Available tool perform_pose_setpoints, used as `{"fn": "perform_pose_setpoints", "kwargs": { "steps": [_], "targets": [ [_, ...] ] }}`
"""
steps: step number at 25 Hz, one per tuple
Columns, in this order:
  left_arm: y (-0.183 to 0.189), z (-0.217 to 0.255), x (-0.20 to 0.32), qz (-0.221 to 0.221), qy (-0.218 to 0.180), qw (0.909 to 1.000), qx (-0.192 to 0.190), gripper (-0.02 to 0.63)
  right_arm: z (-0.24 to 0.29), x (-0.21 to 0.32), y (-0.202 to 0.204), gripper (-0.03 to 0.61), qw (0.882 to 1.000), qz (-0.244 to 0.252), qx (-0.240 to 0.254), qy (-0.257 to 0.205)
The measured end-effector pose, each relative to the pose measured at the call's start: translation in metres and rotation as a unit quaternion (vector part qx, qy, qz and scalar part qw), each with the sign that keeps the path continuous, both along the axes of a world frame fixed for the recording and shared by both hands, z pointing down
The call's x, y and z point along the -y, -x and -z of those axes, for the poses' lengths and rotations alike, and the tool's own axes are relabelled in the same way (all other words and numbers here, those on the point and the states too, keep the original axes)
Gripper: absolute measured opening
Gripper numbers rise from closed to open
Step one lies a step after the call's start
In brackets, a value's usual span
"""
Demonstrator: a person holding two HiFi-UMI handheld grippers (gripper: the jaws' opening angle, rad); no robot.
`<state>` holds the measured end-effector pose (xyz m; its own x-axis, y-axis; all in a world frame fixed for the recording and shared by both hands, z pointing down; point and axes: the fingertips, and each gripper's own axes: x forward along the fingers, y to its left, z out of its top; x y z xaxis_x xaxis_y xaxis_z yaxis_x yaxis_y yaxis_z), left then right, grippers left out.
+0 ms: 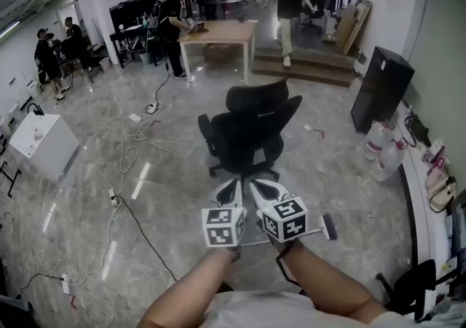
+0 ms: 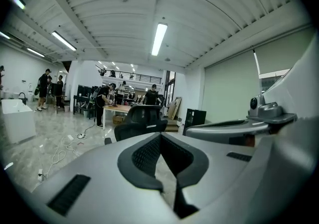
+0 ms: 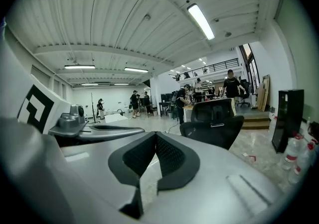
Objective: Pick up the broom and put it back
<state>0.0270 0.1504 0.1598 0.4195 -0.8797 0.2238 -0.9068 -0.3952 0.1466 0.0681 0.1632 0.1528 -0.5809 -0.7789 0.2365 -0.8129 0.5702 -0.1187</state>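
Note:
In the head view my left gripper (image 1: 236, 184) and right gripper (image 1: 254, 184) are held side by side just in front of me, both pointing at a black office chair (image 1: 251, 133). Each has its jaws pressed together at the tips with nothing between them, as the left gripper view (image 2: 159, 137) and the right gripper view (image 3: 156, 134) both show. A thin pale stick with a dark end (image 1: 321, 232) lies on the floor just behind the right gripper's marker cube. It may be the broom, but most of it is hidden by my hands.
Cables (image 1: 138, 146) trail over the marble floor at left, near a white box (image 1: 40, 143). A black cabinet (image 1: 382, 86) and water bottles (image 1: 384, 151) stand at right beside a cluttered shelf (image 1: 429, 195). A wooden table (image 1: 218, 31), steps (image 1: 313, 68) and several people are farther back.

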Motion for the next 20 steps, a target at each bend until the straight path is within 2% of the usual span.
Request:
{"fn": "perform_pose_setpoints", "kwargs": {
  "steps": [7,11,16,20],
  "targets": [
    [0.082,-0.051,0.078,-0.003,0.048,0.9988,0.006,0.005,-0.042,0.067,0.071,0.005,0.999,0.008,-0.007,0.032],
    [0.112,-0.077,0.107,-0.016,0.076,0.9969,0.010,0.005,-0.063,0.101,0.099,0.005,0.999,0.002,-0.015,0.050],
    [0.121,-0.129,0.133,-0.015,0.126,0.9919,0.004,0.005,-0.108,0.134,0.115,0.008,0.996,0.014,-0.040,0.081],
    [0.128,-0.181,0.140,0.005,0.170,0.9854,0.002,0.005,-0.161,0.148,0.125,0.008,0.990,0.064,-0.068,0.110]
  ]
}}
